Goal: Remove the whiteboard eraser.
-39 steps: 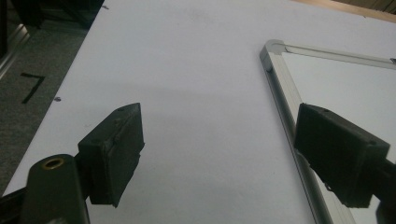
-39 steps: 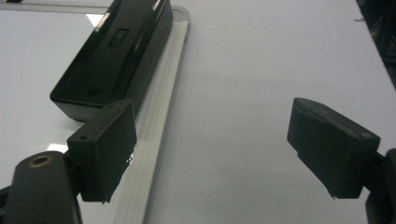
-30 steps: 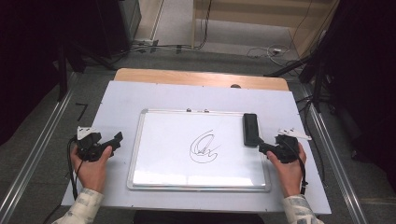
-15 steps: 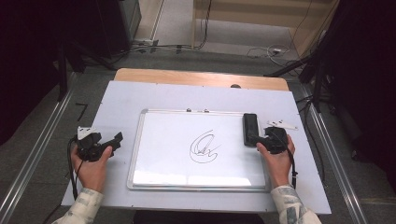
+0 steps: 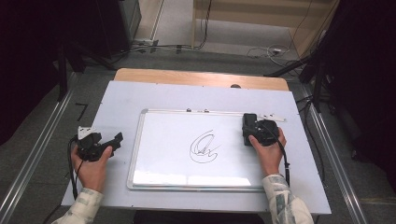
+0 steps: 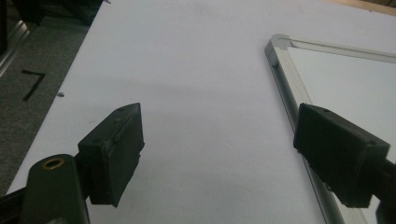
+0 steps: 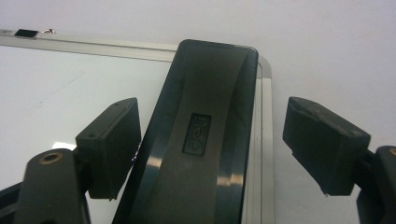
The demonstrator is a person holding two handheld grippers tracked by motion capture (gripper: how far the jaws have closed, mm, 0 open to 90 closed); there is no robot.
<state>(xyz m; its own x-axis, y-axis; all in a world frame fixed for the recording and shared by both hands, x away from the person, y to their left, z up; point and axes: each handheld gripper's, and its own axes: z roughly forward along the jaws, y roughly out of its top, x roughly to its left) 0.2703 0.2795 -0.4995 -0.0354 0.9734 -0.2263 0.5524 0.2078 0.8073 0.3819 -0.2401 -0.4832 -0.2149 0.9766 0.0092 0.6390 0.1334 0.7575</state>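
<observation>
Eraser (image 7: pixel 201 140), embossed "deli", lies between the right claw (image 7: pixel 210 140) jaws.

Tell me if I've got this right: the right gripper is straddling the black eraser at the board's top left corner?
Not quite. The right gripper does straddle the eraser, its jaws just closing in with a gap still on the right side, but that is the top right corner of the board, as the high view shows.

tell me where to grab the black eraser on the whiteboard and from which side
Grip the eraser across its two long sides, near the middle, coming from above. It lies flat along the whiteboard's right edge, and its narrow width fits between the right gripper's jaws, which already straddle it, closing in, the right pad still apart.
</observation>
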